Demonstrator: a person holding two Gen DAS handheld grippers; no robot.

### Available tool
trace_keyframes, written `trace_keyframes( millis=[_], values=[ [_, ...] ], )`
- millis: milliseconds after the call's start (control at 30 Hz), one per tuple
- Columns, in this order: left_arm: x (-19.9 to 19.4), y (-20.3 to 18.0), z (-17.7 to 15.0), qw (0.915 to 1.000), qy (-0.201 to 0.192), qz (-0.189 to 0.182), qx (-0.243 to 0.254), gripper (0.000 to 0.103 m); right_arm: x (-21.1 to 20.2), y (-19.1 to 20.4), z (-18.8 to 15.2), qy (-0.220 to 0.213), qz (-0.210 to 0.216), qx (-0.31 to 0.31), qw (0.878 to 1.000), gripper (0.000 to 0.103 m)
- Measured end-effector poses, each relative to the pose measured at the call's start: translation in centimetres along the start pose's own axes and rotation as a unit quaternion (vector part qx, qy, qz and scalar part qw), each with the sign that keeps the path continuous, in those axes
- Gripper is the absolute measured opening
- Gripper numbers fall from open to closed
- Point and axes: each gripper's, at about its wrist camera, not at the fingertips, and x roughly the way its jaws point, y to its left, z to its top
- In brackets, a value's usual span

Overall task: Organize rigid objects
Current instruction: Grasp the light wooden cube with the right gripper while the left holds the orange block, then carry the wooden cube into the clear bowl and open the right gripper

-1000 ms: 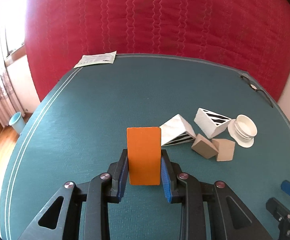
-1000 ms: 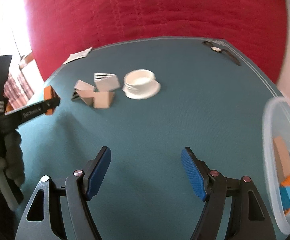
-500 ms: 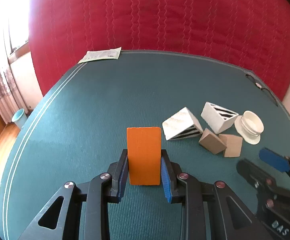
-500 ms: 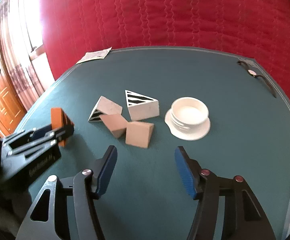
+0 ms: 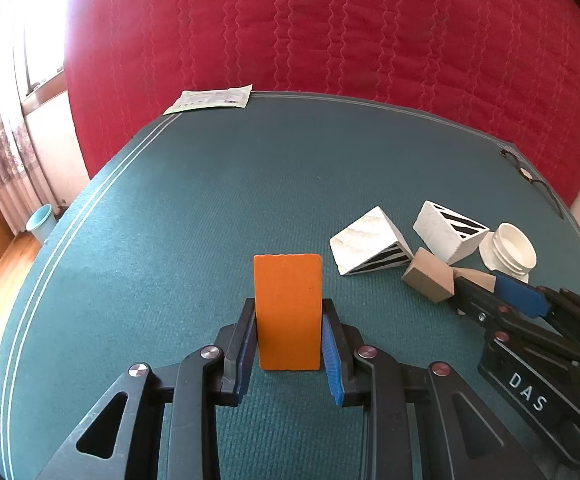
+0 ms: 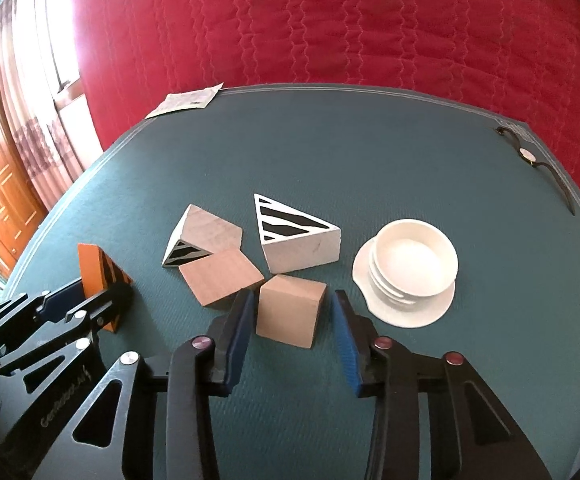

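Your left gripper is clamped on an orange block, which stands upright between the blue pads just above the green table mat.

Your right gripper has just been closing, and a plain wooden cube sits between its jaws. A sliver of mat shows on each side of the cube, so the pads do not look pressed against it.

From that cube, a second plain wooden block lies at ten o'clock, touching a small striped wedge beyond it. A larger zebra-striped wedge sits at twelve o'clock. A white cap rests at two o'clock, just beside the wedge.

A paper packet lies at the mat's far edge, against a red quilt.
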Motion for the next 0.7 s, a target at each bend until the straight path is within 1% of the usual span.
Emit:
trace_keyframes(
  millis=[67,333,567,700],
  values=[
    [0.0,0.1,0.0,1.0000,0.001,0.000,0.000,0.031,0.0,0.1,0.0,0.000,0.001,-0.002,1.000,0.035],
    [0.0,0.2,0.2,1.0000,0.002,-0.001,0.000,0.031,-0.4,0.1,-0.5,0.000,0.001,-0.001,1.000,0.034],
    [-0.2,0.0,0.4,1.0000,-0.001,-0.006,0.001,0.031,-1.8,-0.3,-2.1,0.000,0.004,0.008,1.000,0.034],
    [-0.7,-0.4,0.4,0.9998,-0.009,-0.020,0.002,0.031,-2.9,-0.6,-3.2,-0.001,0.006,0.015,1.000,0.034]
  ],
)
